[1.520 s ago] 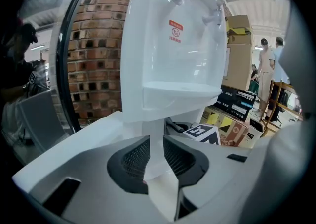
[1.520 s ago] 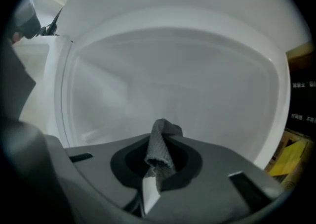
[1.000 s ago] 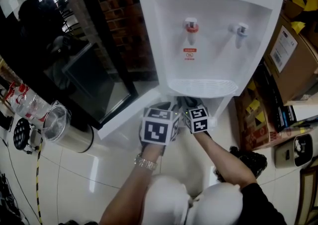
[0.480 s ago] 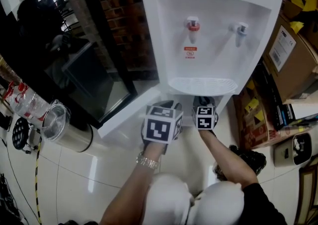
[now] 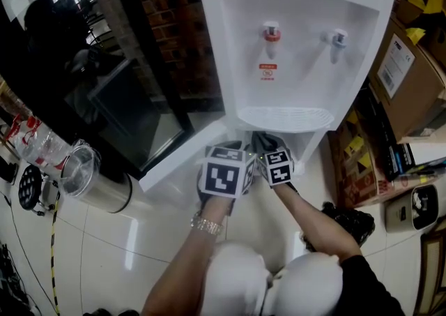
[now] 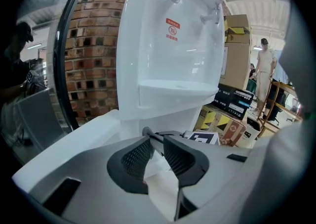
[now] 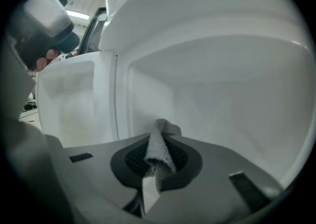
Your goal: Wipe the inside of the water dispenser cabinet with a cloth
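Note:
The white water dispenser stands ahead, with its lower cabinet door swung open to the left. My right gripper reaches into the cabinet under the drip tray. In the right gripper view this gripper is shut on a grey cloth, which sticks up between the jaws close to the white inner wall. My left gripper sits beside it at the cabinet mouth. In the left gripper view its jaws stand nearly together, with a thin dark edge at the tips and the door to the left.
Cardboard boxes are stacked to the right of the dispenser. A steel canister with a glass jar stands on the tiled floor at the left, below a dark glass panel. A brick wall is behind. A black object lies at the right.
The right gripper went deeper and to the right, then came back left to nearly where it was a second ago. The left gripper has hardly moved.

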### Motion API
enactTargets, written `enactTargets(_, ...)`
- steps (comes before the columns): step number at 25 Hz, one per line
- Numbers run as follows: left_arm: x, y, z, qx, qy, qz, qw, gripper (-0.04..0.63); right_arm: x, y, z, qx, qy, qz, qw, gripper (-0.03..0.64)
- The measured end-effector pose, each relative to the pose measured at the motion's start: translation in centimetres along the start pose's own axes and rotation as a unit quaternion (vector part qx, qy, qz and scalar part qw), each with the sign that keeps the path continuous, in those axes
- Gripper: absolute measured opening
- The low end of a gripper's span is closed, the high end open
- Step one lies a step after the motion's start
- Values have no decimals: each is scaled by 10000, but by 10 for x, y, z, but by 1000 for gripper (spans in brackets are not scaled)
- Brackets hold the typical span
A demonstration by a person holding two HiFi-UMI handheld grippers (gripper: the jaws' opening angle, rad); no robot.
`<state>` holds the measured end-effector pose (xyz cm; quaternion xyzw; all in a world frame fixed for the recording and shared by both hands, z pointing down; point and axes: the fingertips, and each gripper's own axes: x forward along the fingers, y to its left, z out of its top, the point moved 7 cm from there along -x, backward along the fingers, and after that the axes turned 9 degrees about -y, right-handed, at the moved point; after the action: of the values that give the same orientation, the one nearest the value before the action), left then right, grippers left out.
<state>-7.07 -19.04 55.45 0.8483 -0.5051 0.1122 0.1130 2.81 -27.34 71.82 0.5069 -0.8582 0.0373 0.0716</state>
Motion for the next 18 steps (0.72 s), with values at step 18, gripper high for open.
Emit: enactTargets(18,0,-3,2,-7,0,-77,10000,86,-40,-50,43,-634,-525,-1481,9855,15)
